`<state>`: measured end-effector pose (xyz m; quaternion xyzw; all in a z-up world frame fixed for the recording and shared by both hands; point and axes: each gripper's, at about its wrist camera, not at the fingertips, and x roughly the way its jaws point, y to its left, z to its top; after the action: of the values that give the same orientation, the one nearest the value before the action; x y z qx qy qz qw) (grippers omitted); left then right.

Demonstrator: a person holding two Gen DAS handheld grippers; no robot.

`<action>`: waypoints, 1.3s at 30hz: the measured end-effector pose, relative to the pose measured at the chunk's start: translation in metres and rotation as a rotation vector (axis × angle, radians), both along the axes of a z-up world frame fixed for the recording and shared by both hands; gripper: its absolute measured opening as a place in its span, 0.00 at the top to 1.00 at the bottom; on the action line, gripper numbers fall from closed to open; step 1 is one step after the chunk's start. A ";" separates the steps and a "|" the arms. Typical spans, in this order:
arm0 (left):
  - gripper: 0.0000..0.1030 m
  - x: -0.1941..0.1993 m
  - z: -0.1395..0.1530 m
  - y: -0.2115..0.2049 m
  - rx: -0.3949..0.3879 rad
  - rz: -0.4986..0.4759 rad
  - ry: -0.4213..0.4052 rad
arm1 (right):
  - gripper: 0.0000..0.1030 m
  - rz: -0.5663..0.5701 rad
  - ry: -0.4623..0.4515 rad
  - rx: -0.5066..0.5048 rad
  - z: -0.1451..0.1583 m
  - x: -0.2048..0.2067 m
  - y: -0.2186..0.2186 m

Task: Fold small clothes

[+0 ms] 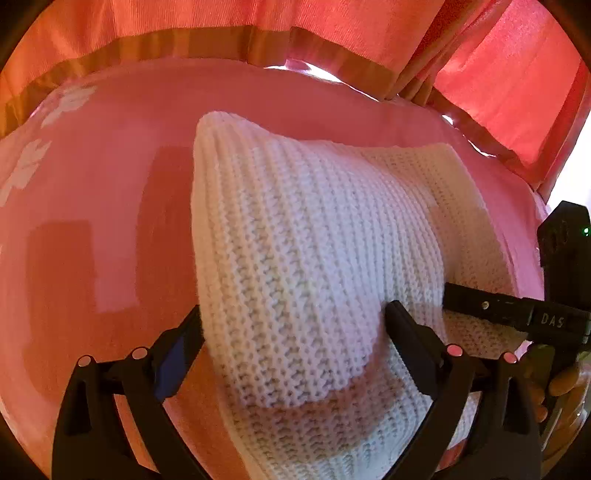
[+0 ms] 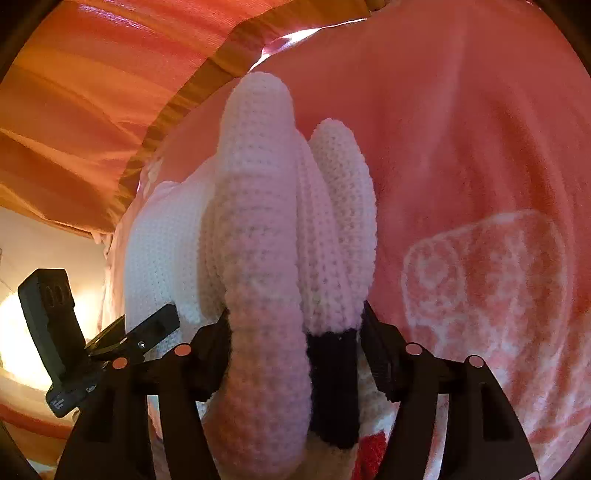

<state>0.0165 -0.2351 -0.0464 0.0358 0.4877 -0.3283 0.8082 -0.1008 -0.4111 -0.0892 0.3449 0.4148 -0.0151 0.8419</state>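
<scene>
Knitwear fills both views: a white knitted garment point(image 1: 314, 266) lies on a pink bed cover point(image 1: 110, 221), in front of orange curtains point(image 1: 184, 22), already doubled over so that a thick rounded fold bulges up at the near end. The step in hand looks like the middle of a fold, with both grippers working the same bunched end. The left gripper point(image 1: 295, 325) has its jaws wide apart, straddling the fold; the knit sits between them and brushes their tips, but they do not seem to pinch it. The right gripper point(image 2: 295, 332) has its jaws partly apart around two upright knitted rolls and a black trim strip point(image 2: 332, 387); the fabric fills the gap, yet whether the pads truly press on it cannot be told. Both tools tilt steeply down toward the bed, side by side, each visible at the edge of the other's view. Next, I judge, each needs a firm bite on one layer before carrying it across.
</scene>
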 end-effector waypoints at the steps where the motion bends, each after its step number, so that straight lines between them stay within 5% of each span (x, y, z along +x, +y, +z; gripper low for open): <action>1: 0.08 0.001 -0.001 0.001 -0.004 0.001 0.008 | 0.38 -0.003 0.001 0.006 0.000 0.004 0.003; 7: 0.04 0.018 -0.015 0.001 -0.070 0.002 0.126 | 0.38 0.004 -0.010 0.083 -0.007 0.006 -0.009; 10: 0.08 0.024 -0.016 0.003 -0.113 -0.018 0.164 | 0.61 0.029 -0.037 0.100 -0.004 0.007 -0.008; 11: 0.20 0.023 -0.013 0.003 -0.129 -0.037 0.165 | 0.65 0.033 -0.038 0.091 -0.002 0.005 -0.008; 15: 0.30 0.021 0.005 0.005 -0.170 -0.046 0.154 | 0.66 0.054 -0.099 -0.015 0.029 -0.002 0.002; 17: 0.28 0.024 0.004 0.005 -0.172 -0.049 0.156 | 0.56 0.055 -0.084 -0.057 0.031 -0.002 0.000; 19: 0.24 0.030 -0.003 0.008 -0.151 -0.028 0.184 | 0.52 0.008 -0.021 -0.142 0.030 -0.003 -0.006; 22: 0.22 0.026 0.003 0.018 -0.145 -0.006 0.175 | 0.52 -0.021 -0.067 -0.174 0.047 -0.021 -0.013; 24: 0.18 0.006 0.017 0.035 -0.117 -0.013 0.121 | 0.40 0.021 -0.078 -0.189 0.056 -0.042 -0.009; 28: 0.09 -0.043 0.026 0.065 -0.082 -0.043 0.045 | 0.37 0.096 -0.120 -0.183 0.050 -0.093 0.016; 31: 0.09 -0.078 0.002 0.072 -0.038 -0.078 0.077 | 0.37 0.093 -0.106 -0.112 0.026 -0.112 0.028; 33: 0.09 -0.095 -0.019 0.063 0.042 -0.121 0.077 | 0.42 0.095 -0.068 -0.093 0.016 -0.105 0.032; 34: 0.10 -0.099 -0.027 0.056 0.082 -0.134 0.058 | 0.56 0.089 -0.054 -0.098 0.013 -0.101 0.033; 35: 0.14 -0.100 -0.031 0.051 0.104 -0.146 0.044 | 0.79 0.089 -0.051 -0.090 0.011 -0.097 0.032; 36: 0.27 -0.101 -0.031 0.047 0.135 -0.145 -0.008 | 0.88 0.092 -0.052 -0.066 0.009 -0.092 0.032; 37: 0.59 -0.099 -0.027 0.045 0.131 -0.154 -0.041 | 0.88 0.089 -0.060 -0.057 0.011 -0.090 0.031; 38: 0.75 -0.094 -0.024 0.046 0.117 -0.162 -0.029 | 0.89 0.085 -0.085 -0.064 0.015 -0.091 0.033; 39: 0.76 -0.083 -0.020 0.053 0.064 -0.130 0.023 | 0.89 0.083 -0.129 -0.070 0.026 -0.098 0.036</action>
<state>-0.0667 -0.1824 -0.0663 0.0893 0.5038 -0.3649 0.7779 -0.1986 -0.3755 -0.0634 0.2981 0.3727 0.0278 0.8783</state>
